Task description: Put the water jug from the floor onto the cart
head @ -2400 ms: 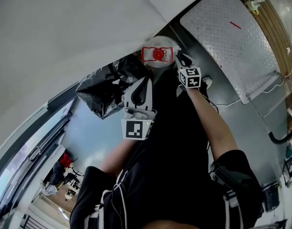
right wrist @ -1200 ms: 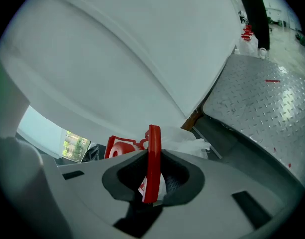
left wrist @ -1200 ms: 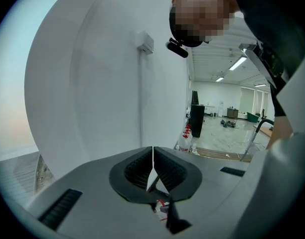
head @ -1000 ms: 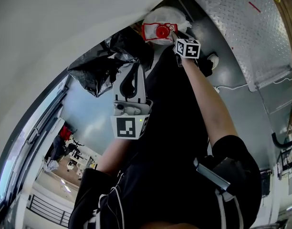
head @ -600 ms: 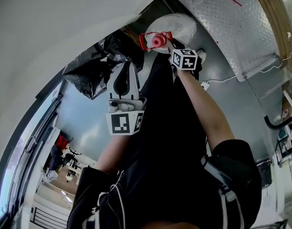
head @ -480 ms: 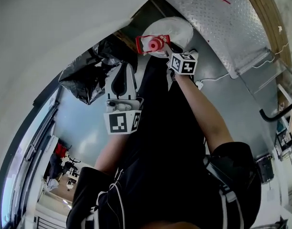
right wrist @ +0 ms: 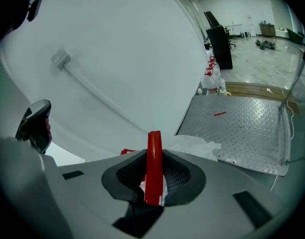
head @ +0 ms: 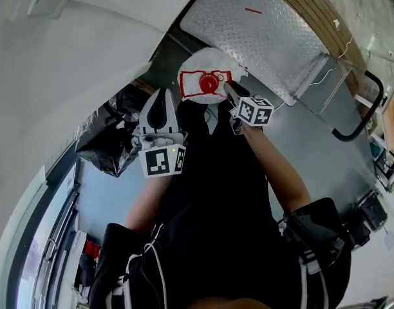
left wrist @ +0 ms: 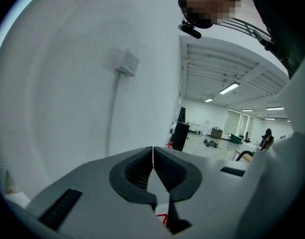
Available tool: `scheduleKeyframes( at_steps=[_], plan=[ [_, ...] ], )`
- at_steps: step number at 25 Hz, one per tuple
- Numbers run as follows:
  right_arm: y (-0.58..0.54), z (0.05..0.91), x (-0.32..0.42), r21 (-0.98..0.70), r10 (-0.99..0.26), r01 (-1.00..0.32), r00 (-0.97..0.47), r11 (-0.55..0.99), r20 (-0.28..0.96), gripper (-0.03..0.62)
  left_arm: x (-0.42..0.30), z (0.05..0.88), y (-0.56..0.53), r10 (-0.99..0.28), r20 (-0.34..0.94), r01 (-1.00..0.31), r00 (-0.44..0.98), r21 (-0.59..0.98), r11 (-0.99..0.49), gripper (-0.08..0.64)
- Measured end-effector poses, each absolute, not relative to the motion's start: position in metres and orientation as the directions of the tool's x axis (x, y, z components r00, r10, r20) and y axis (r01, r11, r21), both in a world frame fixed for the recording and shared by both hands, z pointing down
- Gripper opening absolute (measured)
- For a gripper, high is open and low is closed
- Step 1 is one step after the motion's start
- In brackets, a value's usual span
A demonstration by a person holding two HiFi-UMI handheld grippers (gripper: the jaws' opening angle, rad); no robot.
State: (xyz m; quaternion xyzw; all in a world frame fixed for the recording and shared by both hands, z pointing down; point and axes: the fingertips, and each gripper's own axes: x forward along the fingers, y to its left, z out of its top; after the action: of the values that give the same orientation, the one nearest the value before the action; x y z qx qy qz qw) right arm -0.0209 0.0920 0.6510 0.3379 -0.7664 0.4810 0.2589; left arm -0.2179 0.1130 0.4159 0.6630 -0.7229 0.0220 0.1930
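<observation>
Between the pads of the right gripper stands the red handle of the water jug, clamped fast. To its left, the left gripper has its jaws pressed together on nothing. The white jug hangs from that grip at the near edge of the cart, beside its diamond-plate deck.

cart: embossed metal plate, dull grey
jug: cloudy white plastic
handle: glossy red plastic
bag: crinkled shiny black plastic
</observation>
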Motion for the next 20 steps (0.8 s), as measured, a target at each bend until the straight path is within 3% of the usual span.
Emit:
scheduleKeyframes(
  at_steps=[12, 20],
  plan=[
    [0.073, 0.583, 0.034, -0.565, -0.444, -0.787, -0.611, 0.249, 0.655, 0.089, -0.166, 0.392, 0.062, -0.959, 0.22, -0.963, 0.18, 0.236, -0.127, 0.02],
    [0.031, 0.575, 0.113, -0.608, -0.539, -0.78, -0.58, 0.15, 0.611, 0.091, -0.101, 0.384, 0.017, -0.953, 0.225, -0.962, 0.205, 0.225, -0.154, 0.02]
  ],
)
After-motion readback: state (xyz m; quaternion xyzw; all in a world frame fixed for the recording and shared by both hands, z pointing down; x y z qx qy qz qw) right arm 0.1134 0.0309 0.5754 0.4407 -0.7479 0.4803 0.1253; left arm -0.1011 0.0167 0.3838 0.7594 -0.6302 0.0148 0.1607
